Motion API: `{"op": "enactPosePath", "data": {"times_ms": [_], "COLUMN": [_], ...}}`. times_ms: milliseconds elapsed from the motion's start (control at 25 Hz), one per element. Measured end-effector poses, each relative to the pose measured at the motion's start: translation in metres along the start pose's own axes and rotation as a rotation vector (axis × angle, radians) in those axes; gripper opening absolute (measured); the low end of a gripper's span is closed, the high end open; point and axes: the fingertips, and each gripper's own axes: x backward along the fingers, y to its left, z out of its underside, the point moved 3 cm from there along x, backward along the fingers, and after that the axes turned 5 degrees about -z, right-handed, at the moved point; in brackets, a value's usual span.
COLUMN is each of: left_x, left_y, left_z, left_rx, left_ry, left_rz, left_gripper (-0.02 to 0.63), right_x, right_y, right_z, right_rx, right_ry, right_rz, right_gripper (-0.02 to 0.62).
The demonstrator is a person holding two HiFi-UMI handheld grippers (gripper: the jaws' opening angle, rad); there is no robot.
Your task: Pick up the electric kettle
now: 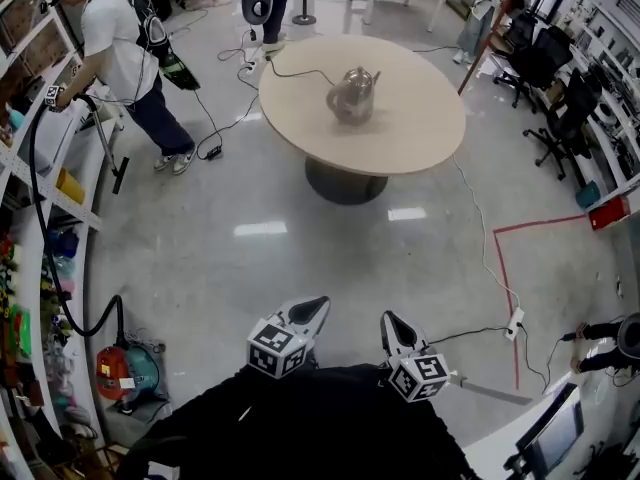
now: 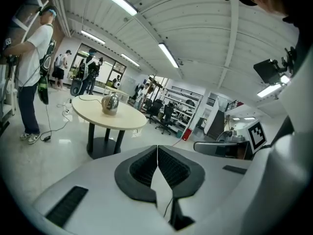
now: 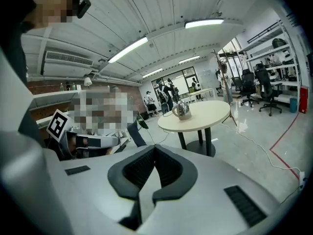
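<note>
Close to us, we hold the left gripper (image 1: 312, 308) and the right gripper (image 1: 390, 323) side by side above the floor (image 1: 300, 238), both with jaws pressed together on nothing. Well ahead, the kettle (image 1: 353, 95) stands upright on the round table (image 1: 420, 123).

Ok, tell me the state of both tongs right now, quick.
Left tongs: closed, nothing between them.
Right tongs: closed, nothing between them.
</note>
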Motion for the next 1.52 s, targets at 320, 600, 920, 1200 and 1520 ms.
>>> {"op": "enactPosePath", "data": {"times_ms": [320, 600, 920, 1200, 1520], "left_x": [-0.039, -0.112, -0.22, -0.266, -0.297], "left_y": [0.051, 0.094, 0.096, 0.112, 0.172], "left_z": [-0.02, -0.067, -0.148, -0.172, -0.195], "left_rx": [0.062, 0.07, 0.071, 0.103, 0.141], "left_ry": [0.022, 0.006, -0.032, -0.013, 0.001], "left_rz": [-0.045, -0.168, -0.234, -0.3, -0.303], "left_gripper": [0.02, 0.02, 0.02, 0.02, 0.02], "right_x": [-0.071, -0.153, -0.214, -0.245, -0.313], "right_y": [-0.027, -0.1, -0.199, -0.264, -0.273], "right_z": [-0.018, -0.061, -0.136, -0.162, -0.175], "right_rx": [-0.012, -0.023, -0.007, -0.044, -0.054], "right_ry": [0.042, 0.037, 0.051, 0.061, 0.107], "right_rz": [-0.038, -0.137, -0.221, -0.181, -0.211], "right_gripper": [0.009, 0.009, 0.009, 0.009, 0.009]}}
